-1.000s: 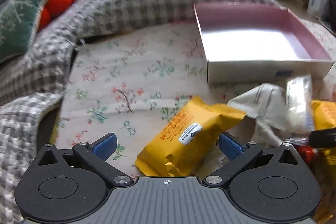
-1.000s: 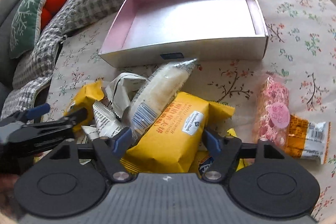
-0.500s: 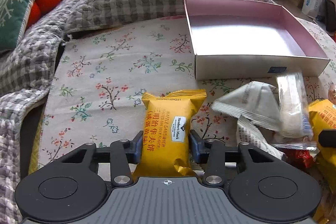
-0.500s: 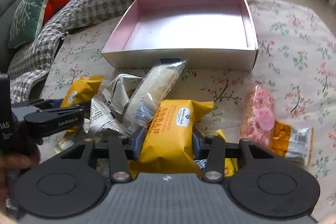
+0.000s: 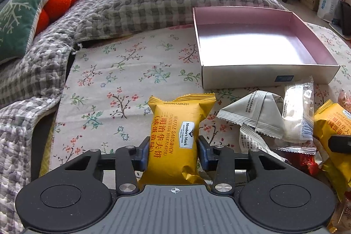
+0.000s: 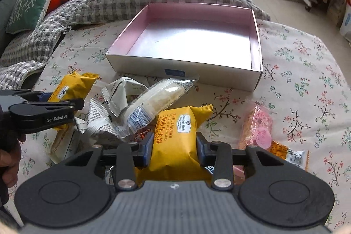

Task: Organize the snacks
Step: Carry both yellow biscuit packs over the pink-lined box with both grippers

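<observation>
A yellow waffle packet [image 5: 175, 135] is clamped between the blue pads of the left gripper [image 5: 174, 152], over the floral cloth [image 5: 122, 71]. A second yellow packet [image 6: 175, 137] is squeezed by the right gripper [image 6: 174, 149], its jaws closing, among the snack heap [image 6: 122, 111]. Beyond, the pink-lined box [image 6: 255, 36] is seen open.

hidden: red packet [image 5: 306, 162] under pile | cut off: yellow packet [image 5: 335, 124] right edge
</observation>
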